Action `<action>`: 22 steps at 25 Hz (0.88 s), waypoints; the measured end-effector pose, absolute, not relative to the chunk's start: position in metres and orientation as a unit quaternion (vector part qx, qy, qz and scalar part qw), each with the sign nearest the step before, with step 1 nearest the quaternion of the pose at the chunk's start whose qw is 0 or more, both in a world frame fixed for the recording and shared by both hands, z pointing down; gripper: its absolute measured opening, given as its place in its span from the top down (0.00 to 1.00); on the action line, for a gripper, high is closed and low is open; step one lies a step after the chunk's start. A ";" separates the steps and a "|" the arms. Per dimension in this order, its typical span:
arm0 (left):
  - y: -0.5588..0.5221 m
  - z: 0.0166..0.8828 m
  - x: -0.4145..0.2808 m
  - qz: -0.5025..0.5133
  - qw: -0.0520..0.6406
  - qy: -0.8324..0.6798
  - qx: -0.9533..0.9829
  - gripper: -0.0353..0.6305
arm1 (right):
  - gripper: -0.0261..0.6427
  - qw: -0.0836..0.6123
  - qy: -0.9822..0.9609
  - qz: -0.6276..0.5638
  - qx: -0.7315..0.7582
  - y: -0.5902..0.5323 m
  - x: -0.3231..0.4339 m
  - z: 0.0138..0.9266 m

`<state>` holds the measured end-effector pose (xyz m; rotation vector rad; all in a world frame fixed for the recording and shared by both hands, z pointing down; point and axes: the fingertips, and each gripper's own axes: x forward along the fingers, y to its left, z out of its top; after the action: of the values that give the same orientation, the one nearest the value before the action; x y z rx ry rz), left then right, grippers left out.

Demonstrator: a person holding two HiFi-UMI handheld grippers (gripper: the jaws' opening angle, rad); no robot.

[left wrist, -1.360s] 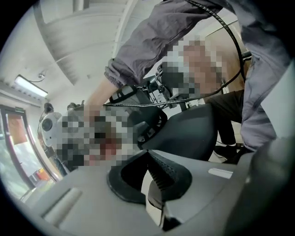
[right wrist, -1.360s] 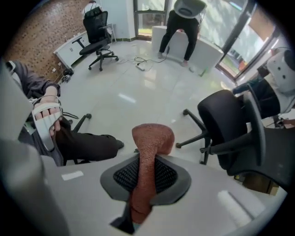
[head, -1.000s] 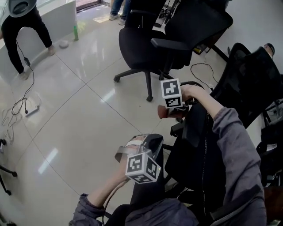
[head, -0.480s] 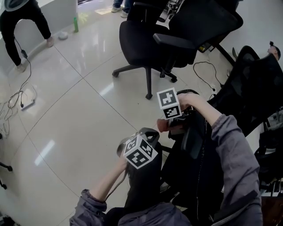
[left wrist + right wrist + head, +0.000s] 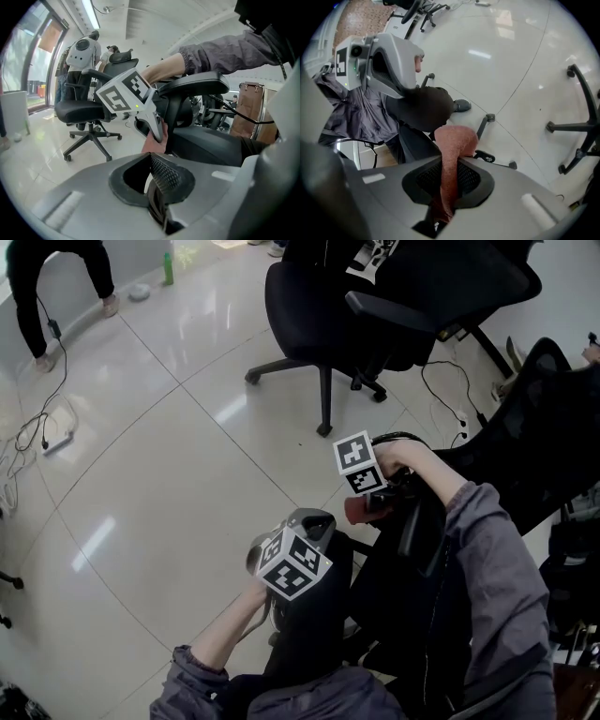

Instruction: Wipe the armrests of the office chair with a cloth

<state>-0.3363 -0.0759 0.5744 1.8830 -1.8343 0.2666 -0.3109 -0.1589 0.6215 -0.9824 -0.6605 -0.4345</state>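
Well, the person is bent over a black office chair with a gripper in each hand. The right gripper has its jaws closed on a reddish cloth, which is pinched between the pads and pokes out past them in a soft rounded fold. From above, that fold sits just beside the front end of the chair's armrest, though I cannot tell whether it actually touches; the person's grey sleeve reaches out above the armrest.

The left gripper is lower and nearer the person, close to the right one but apart from it; its jaws are drawn together with nothing between them, and it looks up towards the right gripper and the underside of the armrest pad. Seen from the right gripper, it sits against a dark rounded part of the chair, but which part I cannot make out.

Beyond them a second black office chair stands on the glossy white tiled floor, its star base and castors showing; over at the far left another person in dark clothes stands bent, with loose cables trailing on the tiles and a green bottle standing on the floor further off.
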 end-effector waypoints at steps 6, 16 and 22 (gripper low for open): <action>-0.079 0.568 -0.333 0.101 0.236 -0.669 0.697 0.92 | 0.89 0.783 -0.369 -0.201 -0.459 -0.145 -0.346 0.573; -0.062 0.561 -0.326 0.111 0.218 -0.668 0.702 0.92 | 0.89 0.760 -0.423 -0.181 -0.460 -0.118 -0.369 0.524; -0.072 0.558 -0.322 0.121 0.213 -0.670 0.701 0.92 | 0.89 0.802 -0.364 -0.180 -0.437 -0.148 -0.348 0.573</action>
<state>-0.3220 -0.0723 0.5576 1.9463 -1.8604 0.3357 -0.3476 -0.1475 0.5731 -0.9371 -0.7811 -0.3848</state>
